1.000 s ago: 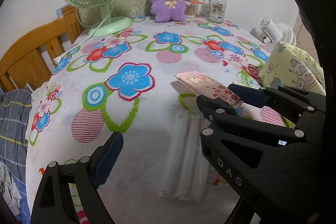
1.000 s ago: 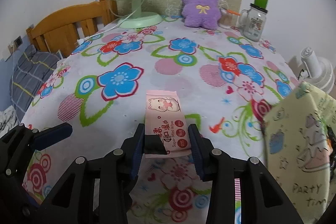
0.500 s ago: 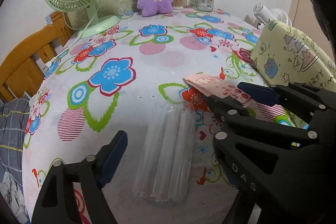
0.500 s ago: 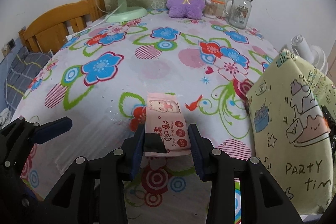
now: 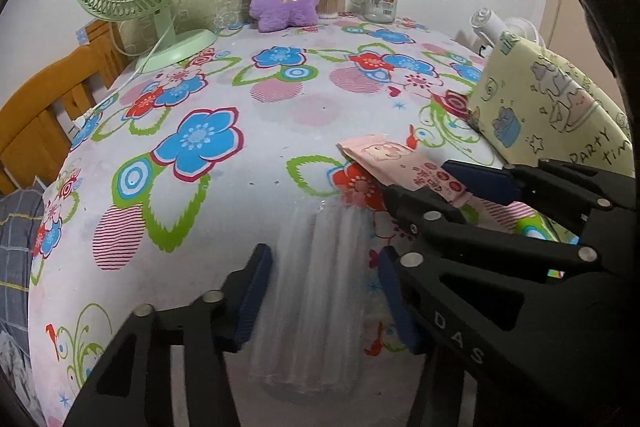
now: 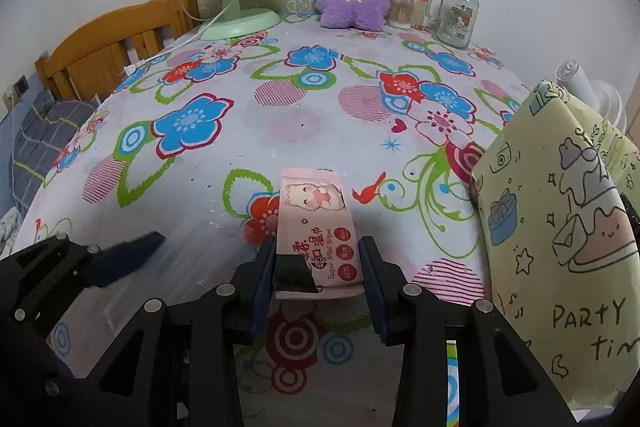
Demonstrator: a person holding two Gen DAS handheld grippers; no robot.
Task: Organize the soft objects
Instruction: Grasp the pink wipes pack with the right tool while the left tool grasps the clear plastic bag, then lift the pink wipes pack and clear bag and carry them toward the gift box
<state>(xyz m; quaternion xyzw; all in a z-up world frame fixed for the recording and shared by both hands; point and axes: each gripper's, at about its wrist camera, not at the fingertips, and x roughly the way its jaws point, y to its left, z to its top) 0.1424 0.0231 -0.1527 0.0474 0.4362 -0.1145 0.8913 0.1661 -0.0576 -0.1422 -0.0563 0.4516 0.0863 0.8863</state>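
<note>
Two grippers hover over the table (image 6: pixel 280 115): the right gripper (image 6: pixel 320 263) clamps the wipes pack (image 6: pixel 320 227), bag (image 6: pixel 560 227) at 3 o'clock; the left gripper (image 5: pixel 324 291), jaws just narrowing, straddles a clear packet (image 5: pixel 316 287), contact unclear.

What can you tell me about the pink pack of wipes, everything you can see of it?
The pack of wipes is a flat, soft pink plastic pouch with a cartoon animal, red dots, lettering and a black patch at its near corner. The right gripper clamps its near end by the side edges, so it juts forward above the flowered tablecloth, beside the yellow bag.
</note>
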